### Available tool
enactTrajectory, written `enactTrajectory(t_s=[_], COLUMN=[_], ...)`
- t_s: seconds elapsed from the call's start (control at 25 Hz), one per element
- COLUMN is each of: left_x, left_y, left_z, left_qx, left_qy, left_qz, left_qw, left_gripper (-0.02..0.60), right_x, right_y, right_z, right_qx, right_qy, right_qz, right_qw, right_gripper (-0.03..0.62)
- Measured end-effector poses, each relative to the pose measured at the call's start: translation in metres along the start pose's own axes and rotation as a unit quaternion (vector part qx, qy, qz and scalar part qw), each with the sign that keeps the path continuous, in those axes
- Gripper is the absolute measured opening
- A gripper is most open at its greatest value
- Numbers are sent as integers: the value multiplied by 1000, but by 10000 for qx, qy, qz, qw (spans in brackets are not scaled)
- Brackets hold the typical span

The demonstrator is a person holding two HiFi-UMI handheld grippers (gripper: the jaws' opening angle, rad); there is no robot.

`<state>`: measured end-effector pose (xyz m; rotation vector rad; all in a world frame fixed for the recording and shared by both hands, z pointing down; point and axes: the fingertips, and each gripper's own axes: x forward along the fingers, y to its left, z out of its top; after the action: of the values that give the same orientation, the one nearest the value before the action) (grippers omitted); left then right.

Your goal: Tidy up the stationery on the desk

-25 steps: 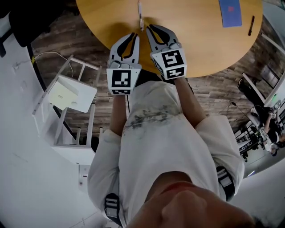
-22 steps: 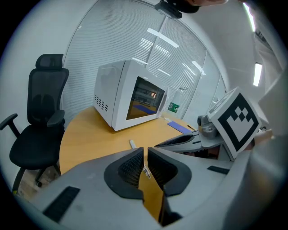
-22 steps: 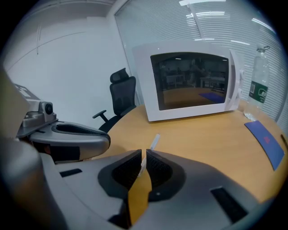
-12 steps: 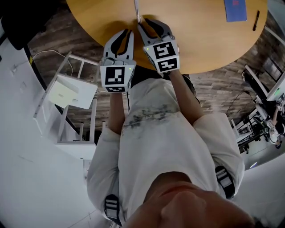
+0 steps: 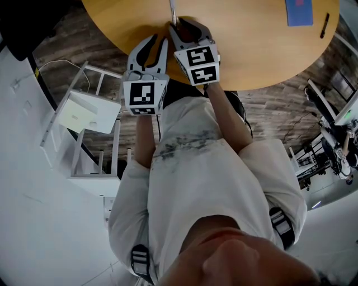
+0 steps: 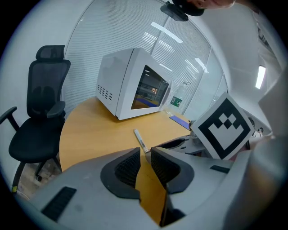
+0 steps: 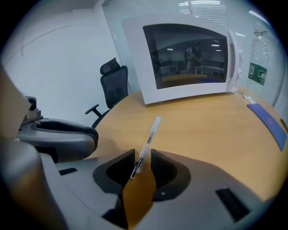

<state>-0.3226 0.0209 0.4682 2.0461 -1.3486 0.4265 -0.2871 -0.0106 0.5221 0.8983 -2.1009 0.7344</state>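
Observation:
A white pen [image 5: 173, 10] lies on the round wooden table [image 5: 251, 50], pointing away from me. My right gripper [image 5: 182, 26] is low over the table's near edge. Its jaws have just been opening, and the pen's near end [image 7: 150, 137] lies between them with the pads clear of it. In the right gripper view the right gripper [image 7: 142, 164] is open around that end. My left gripper [image 5: 152, 43] hovers just left of it, open and empty. From the left gripper view, the left gripper [image 6: 145, 159] frames bare table, with the pen [image 6: 141, 140] just beyond.
A white microwave [image 7: 193, 58] stands at the table's far side, with a clear bottle [image 7: 256, 54] beside it. A blue notebook [image 5: 299, 12] and a black pen [image 5: 325, 25] lie at the far right. A black office chair [image 6: 40, 117] and a white rack [image 5: 89, 114] stand left of the table.
The right jaws have opened and now straddle the pen's near end. Both grippers have sunk toward the table and shifted a little left in the head view.

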Motion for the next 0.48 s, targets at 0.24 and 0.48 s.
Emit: enactTrajectory(t_s=[0.24,0.48], left_x=[-1,-2], left_y=[-4,-11], left_z=[-2,-3], left_qx=[37,85], left_qy=[47,47], left_qz=[18,-5], left_qw=[10000,10000], left_gripper=[61,61], right_x=[-1,-3], right_y=[-5,-8], right_z=[0,-5], right_qx=[33,-35], right_qy=[-46,-39], right_qz=[-101,-251], right_qw=[9999,9997], right_gripper=[130,120])
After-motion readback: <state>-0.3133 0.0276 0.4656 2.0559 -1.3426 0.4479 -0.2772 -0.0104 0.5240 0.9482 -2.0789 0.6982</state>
